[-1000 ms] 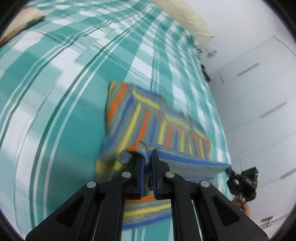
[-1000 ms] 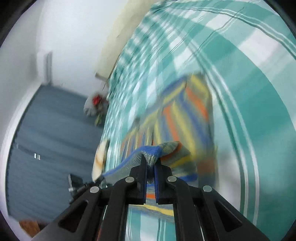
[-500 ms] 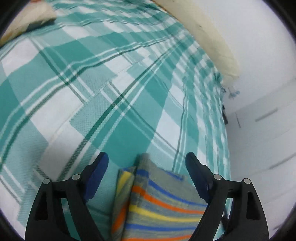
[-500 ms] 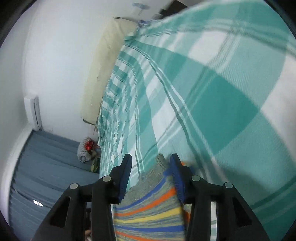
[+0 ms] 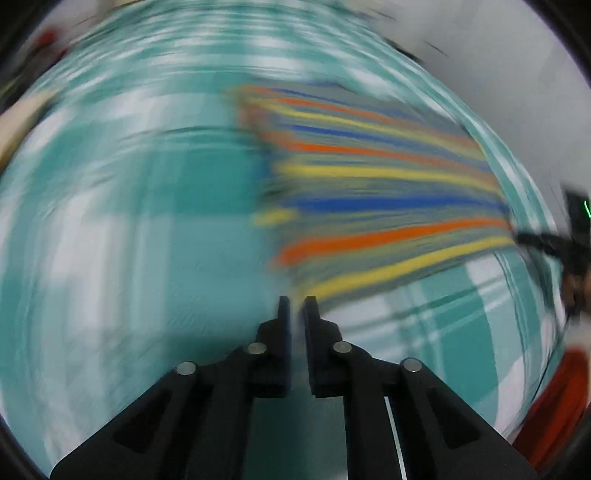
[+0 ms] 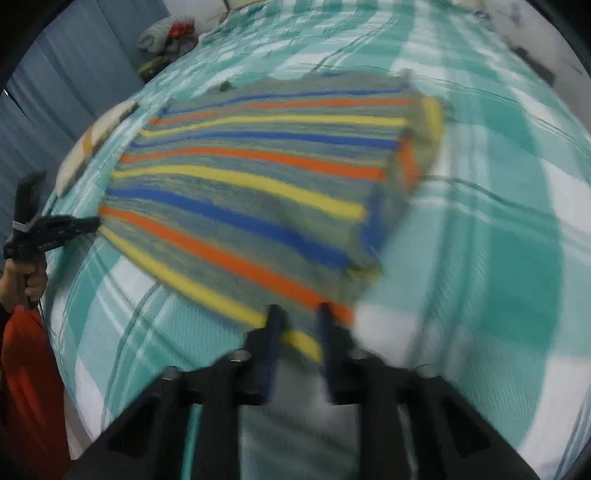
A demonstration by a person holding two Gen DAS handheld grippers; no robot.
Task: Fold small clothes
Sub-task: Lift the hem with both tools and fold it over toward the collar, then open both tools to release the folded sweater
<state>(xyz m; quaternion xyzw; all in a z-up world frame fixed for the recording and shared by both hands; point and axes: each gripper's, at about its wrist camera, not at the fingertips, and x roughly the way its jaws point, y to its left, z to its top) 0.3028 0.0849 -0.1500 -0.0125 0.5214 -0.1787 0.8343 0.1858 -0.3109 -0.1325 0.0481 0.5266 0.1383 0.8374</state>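
A small striped knit garment (image 6: 258,192), grey with blue, orange and yellow bands, lies folded flat on the teal plaid bedsheet (image 6: 498,221). In the blurred left wrist view the garment (image 5: 376,199) lies ahead and to the right. My left gripper (image 5: 297,302) has its fingers nearly together with nothing between them, just short of the garment's near corner. It also shows in the right wrist view (image 6: 88,223) at the garment's left edge. My right gripper (image 6: 297,314) is open, its fingers straddling the near edge. It shows at the far right of the left wrist view (image 5: 524,236).
A pile of clothes (image 6: 166,35) lies at the far end of the bed. A pale folded item (image 6: 92,144) lies left of the garment. The person's hand and red sleeve (image 6: 26,332) are at the left. Blue curtains hang beyond the bed.
Both grippers carried the held edge over, let go and pulled back. The garment now lies folded on the sheet. The left gripper's fingers have closed again; both views are motion blurred.
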